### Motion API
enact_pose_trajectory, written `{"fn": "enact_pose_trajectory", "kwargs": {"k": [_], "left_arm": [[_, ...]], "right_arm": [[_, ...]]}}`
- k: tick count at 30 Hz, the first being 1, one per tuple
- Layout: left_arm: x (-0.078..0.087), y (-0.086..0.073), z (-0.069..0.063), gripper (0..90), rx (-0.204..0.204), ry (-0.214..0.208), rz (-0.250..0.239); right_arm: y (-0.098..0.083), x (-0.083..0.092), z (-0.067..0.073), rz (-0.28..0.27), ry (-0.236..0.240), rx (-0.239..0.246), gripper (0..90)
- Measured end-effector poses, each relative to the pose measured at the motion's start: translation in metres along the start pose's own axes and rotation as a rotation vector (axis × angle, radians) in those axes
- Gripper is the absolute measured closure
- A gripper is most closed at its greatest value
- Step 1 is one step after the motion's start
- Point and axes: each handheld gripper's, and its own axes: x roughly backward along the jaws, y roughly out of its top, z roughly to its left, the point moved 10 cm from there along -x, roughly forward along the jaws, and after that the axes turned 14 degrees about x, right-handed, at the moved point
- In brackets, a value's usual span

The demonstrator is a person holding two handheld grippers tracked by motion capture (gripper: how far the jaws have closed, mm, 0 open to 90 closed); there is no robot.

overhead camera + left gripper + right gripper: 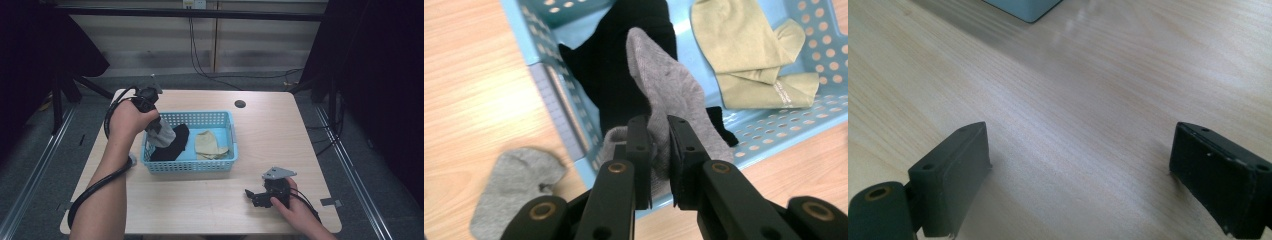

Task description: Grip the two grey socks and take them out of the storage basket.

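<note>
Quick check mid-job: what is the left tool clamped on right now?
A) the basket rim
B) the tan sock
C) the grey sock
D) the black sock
C: in the left gripper view the left tool pinches the grey sock between its pads above the basket; the black sock and the tan sock lie in the basket, untouched.
</note>
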Motion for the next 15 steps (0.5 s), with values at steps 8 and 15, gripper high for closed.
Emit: {"fn": "enact_pose_trajectory", "kwargs": {"k": [8,15], "left_arm": [[0.010,-0.006,0.024,81.2,0.047,-0.005,-0.026],[0.022,-0.010,0.046,81.1,0.087,0.004,-0.057]], "right_arm": [[0.000,0.000,0.000,-0.002,-0.001,0.004,8.6],[0.000,0.000,0.000,-0.001,-0.002,0.004,8.7]]}}
